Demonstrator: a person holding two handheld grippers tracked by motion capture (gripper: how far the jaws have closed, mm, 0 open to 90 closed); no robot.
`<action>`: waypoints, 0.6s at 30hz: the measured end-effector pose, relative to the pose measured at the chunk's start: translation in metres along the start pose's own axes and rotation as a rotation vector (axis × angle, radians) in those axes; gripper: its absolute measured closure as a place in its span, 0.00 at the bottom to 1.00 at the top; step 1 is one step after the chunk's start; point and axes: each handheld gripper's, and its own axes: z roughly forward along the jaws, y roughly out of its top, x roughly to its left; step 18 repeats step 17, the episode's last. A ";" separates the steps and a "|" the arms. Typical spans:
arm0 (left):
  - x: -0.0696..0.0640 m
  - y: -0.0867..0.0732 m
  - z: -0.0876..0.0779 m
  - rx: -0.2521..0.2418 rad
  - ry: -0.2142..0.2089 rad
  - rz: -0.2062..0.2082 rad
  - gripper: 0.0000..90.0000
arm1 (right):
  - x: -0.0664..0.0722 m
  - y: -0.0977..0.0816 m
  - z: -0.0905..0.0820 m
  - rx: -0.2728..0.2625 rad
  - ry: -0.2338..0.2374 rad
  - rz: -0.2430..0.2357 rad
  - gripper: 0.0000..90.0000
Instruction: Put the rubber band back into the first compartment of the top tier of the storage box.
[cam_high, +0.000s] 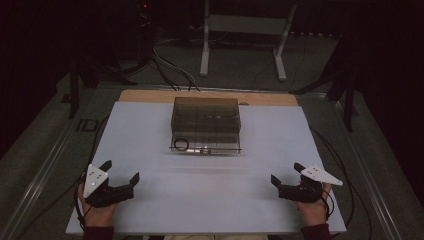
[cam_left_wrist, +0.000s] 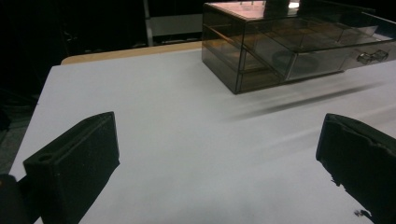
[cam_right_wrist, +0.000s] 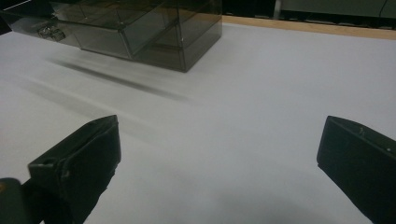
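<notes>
At the near edge of the desk (cam_high: 150, 210), two hands come in from below, each with a hand-held gripper. The left hand-held gripper (cam_high: 121, 176) sits toward the near left corner, its jaws spread wide with nothing between them; a grey three-cornered plate rides on top of it. In the left gripper view the two black jaws stand far apart at the bottom corners, with bare white desk surface between them. The right hand-held gripper (cam_high: 286, 174) sits toward the near right corner, also wide open and holding nothing, with its own grey plate on top. In the right gripper view its jaws likewise frame only bare desk. Both hand-held grippers point inward and forward, well apart from each other and from the box ahead.

The middle of the desk is plain white sheet.

Farther on, toward the middle of the far edge, stands a smoky transparent drawer box (cam_high: 205, 120), upright and square to the desk. Its lowest drawer (cam_high: 205, 144) is pulled out toward the near side, so its front sticks out past the box. A dark ring (cam_high: 181, 144) lies inside the drawer at its left front corner. A small metal knob (cam_left_wrist: 372, 56) sits on the drawer front.

Behind the white sheet a strip of bare wood (cam_high: 150, 96) shows along the far edge. Beyond the desk, on the dark floor, are cables (cam_high: 170, 70) and a white metal stand (cam_high: 245, 35).
</notes>
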 end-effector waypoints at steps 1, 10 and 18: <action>0.000 0.000 0.000 0.000 0.000 0.000 0.00 | 0.000 0.000 0.000 0.000 0.000 0.000 0.00; 0.002 -0.003 -0.001 0.007 -0.006 -0.016 0.00 | -0.001 -0.006 0.002 0.022 -0.009 -0.007 0.00; 0.001 -0.004 0.001 0.027 0.003 -0.016 0.00 | -0.005 -0.007 0.002 0.038 -0.020 0.007 0.00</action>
